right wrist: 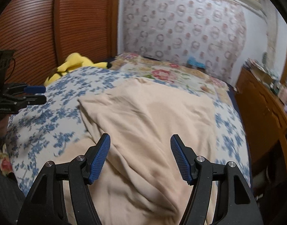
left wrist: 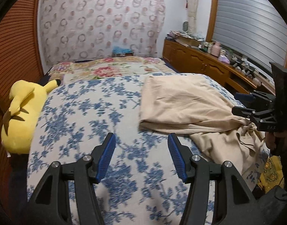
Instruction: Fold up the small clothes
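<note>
My left gripper (left wrist: 141, 142) hung over bare blue-flowered bedspread (left wrist: 83, 116), its blue pads standing apart with nothing between them. My right gripper (right wrist: 140, 143) hovered above the beige garment (right wrist: 147, 123), pads spread wide and gripping nothing; the cloth showed in the gap below them, but I could not tell whether the tips touched it.

The garment lay rumpled on the right half of the bedspread. Its nearer end was bunched into deep creases, while the farther part lay flatter with a fairly straight left edge. In the left wrist view the right gripper came in from the right edge, just over that bunched end. In the right wrist view the left gripper showed at the left edge, well apart from the cloth.

Farther left, a yellow plush toy (left wrist: 21, 116) lay at the edge of the bedspread, against a slatted brown wooden door (left wrist: 14, 52). Beyond the blue-flowered cover a quilt with red and pink flowers (left wrist: 109, 69) stretched across the bed to a wall hanging printed with rings (left wrist: 100, 22). A small blue thing sat at its foot, too blurred to name. Along the right ran a low wooden cabinet (left wrist: 195, 60), its top crowded with jars and boxes, under a shuttered window (left wrist: 252, 24).
</note>
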### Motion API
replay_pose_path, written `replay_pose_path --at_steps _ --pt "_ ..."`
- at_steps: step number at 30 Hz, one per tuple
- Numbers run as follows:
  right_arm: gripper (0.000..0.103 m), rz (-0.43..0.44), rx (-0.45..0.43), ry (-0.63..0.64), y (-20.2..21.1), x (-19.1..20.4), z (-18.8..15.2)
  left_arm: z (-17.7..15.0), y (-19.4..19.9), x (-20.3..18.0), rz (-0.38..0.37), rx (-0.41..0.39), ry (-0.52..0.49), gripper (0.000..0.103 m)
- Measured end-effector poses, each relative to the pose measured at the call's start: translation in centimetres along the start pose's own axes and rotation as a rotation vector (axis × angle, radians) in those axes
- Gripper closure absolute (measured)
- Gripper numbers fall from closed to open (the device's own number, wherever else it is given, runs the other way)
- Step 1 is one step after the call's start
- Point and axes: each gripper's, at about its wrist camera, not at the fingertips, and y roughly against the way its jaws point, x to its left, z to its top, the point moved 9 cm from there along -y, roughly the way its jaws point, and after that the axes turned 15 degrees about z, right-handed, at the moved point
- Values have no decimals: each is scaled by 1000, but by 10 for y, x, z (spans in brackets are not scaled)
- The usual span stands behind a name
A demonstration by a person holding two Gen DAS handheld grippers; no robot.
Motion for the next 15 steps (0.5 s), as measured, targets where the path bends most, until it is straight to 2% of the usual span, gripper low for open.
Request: replay_pose_path --at_steps 4,11,15 --pt "35 49 26 44 -25 19 16 -1 0 10 14 -3 8 46" --pt "35 162 88 40 -75 45 31 -5 -2 19 28 -6 16 46" --pt "35 182 123 50 -96 52 39 -6 -2 24 30 -6 27 46"
